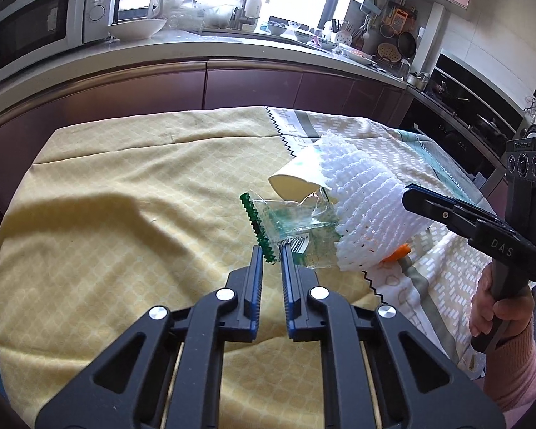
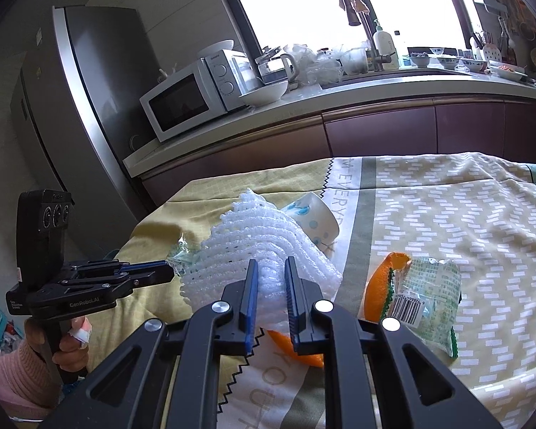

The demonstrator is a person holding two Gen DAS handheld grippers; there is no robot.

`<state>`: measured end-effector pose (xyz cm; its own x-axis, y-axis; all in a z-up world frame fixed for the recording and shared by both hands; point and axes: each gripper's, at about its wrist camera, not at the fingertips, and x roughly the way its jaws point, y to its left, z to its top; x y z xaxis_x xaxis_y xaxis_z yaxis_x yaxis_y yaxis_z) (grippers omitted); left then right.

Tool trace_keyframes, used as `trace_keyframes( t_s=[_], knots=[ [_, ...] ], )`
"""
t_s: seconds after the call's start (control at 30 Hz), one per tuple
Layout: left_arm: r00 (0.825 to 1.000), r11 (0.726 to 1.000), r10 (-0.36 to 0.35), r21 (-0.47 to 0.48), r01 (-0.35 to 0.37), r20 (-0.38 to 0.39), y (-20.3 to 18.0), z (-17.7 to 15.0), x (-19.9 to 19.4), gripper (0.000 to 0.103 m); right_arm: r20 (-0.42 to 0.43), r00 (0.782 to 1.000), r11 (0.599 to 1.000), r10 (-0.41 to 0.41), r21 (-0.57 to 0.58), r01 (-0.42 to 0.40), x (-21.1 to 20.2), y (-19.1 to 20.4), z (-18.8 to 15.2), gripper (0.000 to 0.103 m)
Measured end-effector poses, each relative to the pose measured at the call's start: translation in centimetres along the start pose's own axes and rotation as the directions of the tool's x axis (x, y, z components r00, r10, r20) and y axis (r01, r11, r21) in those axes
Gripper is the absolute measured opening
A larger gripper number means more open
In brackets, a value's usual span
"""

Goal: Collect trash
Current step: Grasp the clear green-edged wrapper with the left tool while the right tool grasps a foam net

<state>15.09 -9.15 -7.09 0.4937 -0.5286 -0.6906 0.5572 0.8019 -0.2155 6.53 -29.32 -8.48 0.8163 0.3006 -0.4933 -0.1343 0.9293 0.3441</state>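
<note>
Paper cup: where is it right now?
The paper cup lies on its side on the tablecloth, just behind the white foam net held in the right gripper, with its open mouth toward the yellow half.

Bench (image 2: 446, 193) under a wrinkled yellow cloth (image 1: 125, 214) with white marks. On the cloth, a paper cup (image 2: 314, 218) lying on its side. Just beside the cup, white foam net (image 2: 261, 250). Near the cup, toward the front, orange peel (image 2: 378, 286), touching a see-through wrapper (image 2: 428, 296) with a green edge.
</note>
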Motion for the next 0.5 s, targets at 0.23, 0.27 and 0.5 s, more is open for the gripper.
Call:
trace_keyframes(
  t_s=[0.23, 0.27, 0.5],
  knots=[
    [0.999, 0.999, 0.022, -0.043, -0.02, 0.036, 2.0, -1.3, -3.1, 0.011, 0.006, 0.999, 0.999, 0.037, -0.004, -0.037, -0.1, 1.2, 0.1, 0.013],
    [0.999, 0.999, 0.026, -0.048, -0.025, 0.039, 2.1, -1.5, -3.4, 0.011, 0.007, 0.999, 0.999, 0.043, -0.004, -0.043, -0.1, 1.4, 0.1, 0.013],
    [0.996, 0.995, 0.064, -0.078, -0.059, 0.063, 3.8, -2.8, -5.8, 0.011, -0.002, 0.996, 0.996, 0.085, -0.018, -0.085, 0.3, 3.5, 0.0, 0.013]
  ],
)
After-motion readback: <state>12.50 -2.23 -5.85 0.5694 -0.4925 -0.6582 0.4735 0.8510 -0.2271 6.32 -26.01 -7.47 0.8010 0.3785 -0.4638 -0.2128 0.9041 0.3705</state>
